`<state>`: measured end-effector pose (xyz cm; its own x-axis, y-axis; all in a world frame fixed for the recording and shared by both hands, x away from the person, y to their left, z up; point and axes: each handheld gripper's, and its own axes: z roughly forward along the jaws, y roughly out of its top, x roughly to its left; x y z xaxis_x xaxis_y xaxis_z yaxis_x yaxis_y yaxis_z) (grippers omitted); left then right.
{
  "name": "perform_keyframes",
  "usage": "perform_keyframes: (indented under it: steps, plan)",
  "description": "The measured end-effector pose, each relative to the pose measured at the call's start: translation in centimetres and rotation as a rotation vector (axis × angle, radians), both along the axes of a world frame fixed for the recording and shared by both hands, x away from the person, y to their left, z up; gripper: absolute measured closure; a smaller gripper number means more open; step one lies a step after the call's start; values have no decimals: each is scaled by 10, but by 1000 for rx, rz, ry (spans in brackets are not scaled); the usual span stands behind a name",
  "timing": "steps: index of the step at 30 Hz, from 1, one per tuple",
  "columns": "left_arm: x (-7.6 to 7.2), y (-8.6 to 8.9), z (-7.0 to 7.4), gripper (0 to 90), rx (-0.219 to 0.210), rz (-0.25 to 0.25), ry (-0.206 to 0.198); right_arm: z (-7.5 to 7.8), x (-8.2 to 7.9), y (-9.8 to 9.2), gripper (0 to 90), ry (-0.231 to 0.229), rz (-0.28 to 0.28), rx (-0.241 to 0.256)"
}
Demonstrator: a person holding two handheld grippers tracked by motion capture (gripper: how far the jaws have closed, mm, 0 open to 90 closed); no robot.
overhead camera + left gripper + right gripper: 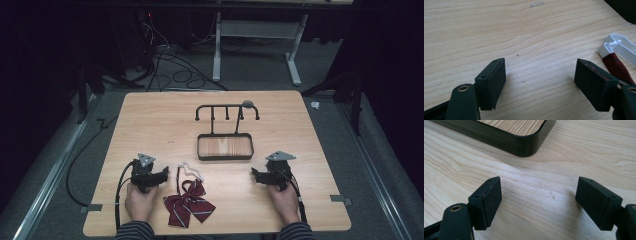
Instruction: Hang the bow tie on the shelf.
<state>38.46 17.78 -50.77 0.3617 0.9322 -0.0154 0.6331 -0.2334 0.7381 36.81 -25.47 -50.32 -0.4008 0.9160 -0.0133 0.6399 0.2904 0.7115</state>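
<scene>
Nothing started yet. Bow tie (187, 202) lies flat on the surface (150, 120), well short of the hook rack (226, 131) and its tray. Left gripper (162, 175) just beside the bow tie, jaws spread, empty; right gripper (256, 174) spread, empty. Pickup and hanging remain, I judge.

I see a dark red bow tie (187, 204) with thin pale and dark stripes and a white strap (621, 46), a black rack (226, 135), black tongs (541, 82), and a pale wood-grain worktop (150, 125).
</scene>
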Motion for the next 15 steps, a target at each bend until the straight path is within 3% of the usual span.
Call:
perform_keyframes:
  steps: [15]
  plan:
    - [-1,1,0,268,-5,2,0,0,0,0,218,0,3,-2]
